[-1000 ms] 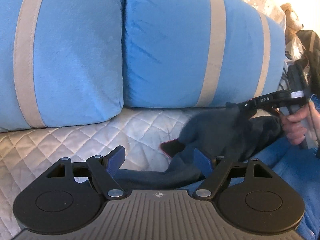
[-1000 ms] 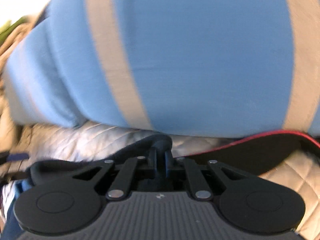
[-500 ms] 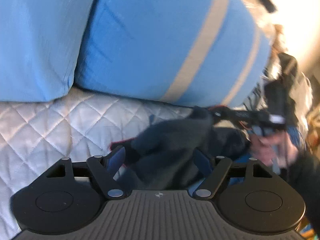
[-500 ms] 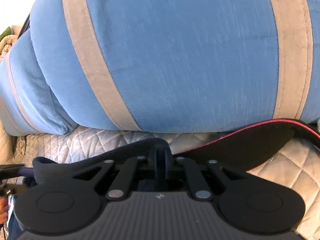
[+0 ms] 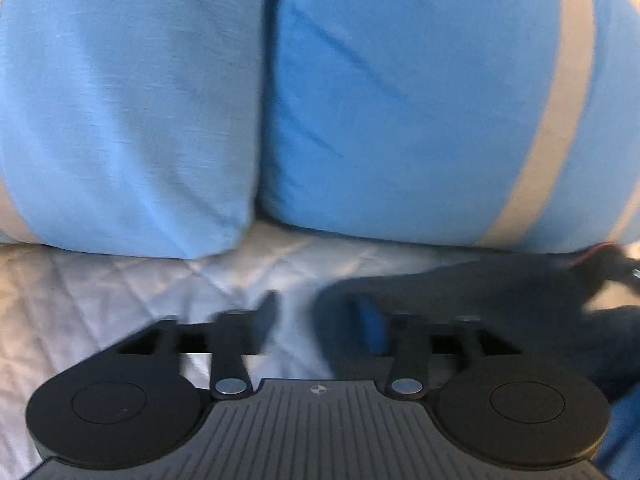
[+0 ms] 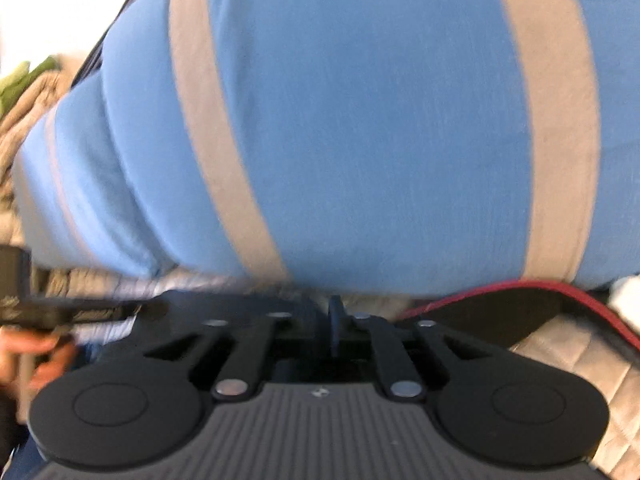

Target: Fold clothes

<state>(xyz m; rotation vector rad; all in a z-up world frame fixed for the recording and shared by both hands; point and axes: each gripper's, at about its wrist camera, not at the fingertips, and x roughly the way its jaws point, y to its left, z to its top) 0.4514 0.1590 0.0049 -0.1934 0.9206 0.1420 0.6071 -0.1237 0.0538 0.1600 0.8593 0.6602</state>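
1. Two big blue cushions with grey-beige bands fill the back of both views: the right-hand cushion point(image 5: 420, 100) is the landmark here, and it shows again close up in the right wrist view point(image 6: 360, 140). The other blue cushion point(image 5: 120, 112) presses against its left side, with a dark seam between them.
2. A pale quilted cover point(image 5: 100, 300) with diamond stitching spreads below and in front of the landmark cushion; a patch of it also shows at the lower right of the right wrist view point(image 6: 568, 344).
3. The dark garment point(image 5: 460, 292), navy-black with a thin red edge, lies on the cover just under the landmark cushion's lower right corner. In the right wrist view its red-trimmed edge point(image 6: 500, 308) curves along the cushion's base.
4. The left tongs point(image 5: 320, 316) sit low in front of the landmark cushion, spread apart. The left finger is over bare quilt; the blue-padded right finger point(image 5: 370, 324) overlaps the garment's near edge. Blur hides whether it touches the cloth.
5. The right tongs point(image 6: 335, 320) are pressed together, pinching dark garment cloth right below the landmark cushion.
6. At the far left of the right wrist view, well to the left of the landmark cushion, a person's hand point(image 6: 28, 352) grips the black body of the other tool point(image 6: 48, 312), all blurred.
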